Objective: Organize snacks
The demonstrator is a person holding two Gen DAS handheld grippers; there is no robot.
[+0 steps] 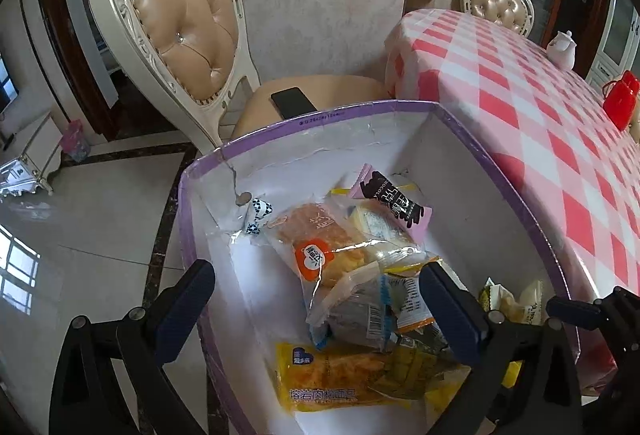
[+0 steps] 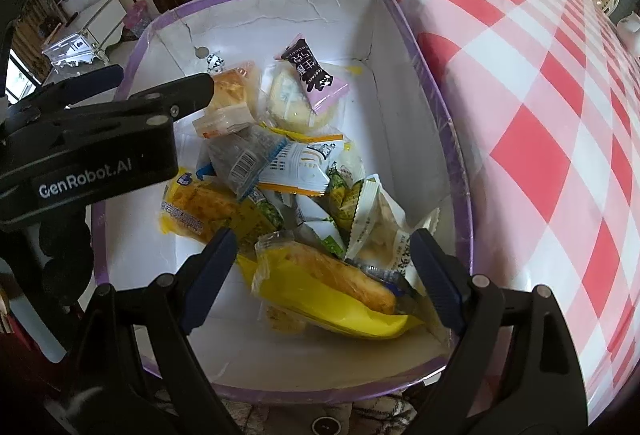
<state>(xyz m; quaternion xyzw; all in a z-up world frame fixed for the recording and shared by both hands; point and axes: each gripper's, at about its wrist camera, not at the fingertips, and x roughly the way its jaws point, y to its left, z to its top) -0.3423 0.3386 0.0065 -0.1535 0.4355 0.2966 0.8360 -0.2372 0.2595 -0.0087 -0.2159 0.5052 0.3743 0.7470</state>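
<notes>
Both claws spread and empty over purple-rimmed box [image 2: 404, 19]: left claw [image 1: 316, 299], right claw [image 2: 324, 271]. Deposit step apparently finished; wrapped snacks [image 2: 280, 171] heaped inside. Next: withdrawal and a further packet, none visible outside.

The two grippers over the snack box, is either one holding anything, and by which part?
Nothing is held: left gripper and right gripper both hang open above the snack packets in the box.

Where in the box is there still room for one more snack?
The box has bare white floor along its left wall, beside the yellow bread packet, and at the far right corner behind the pink chocolate packet. The middle and near right are piled with snacks.
</notes>
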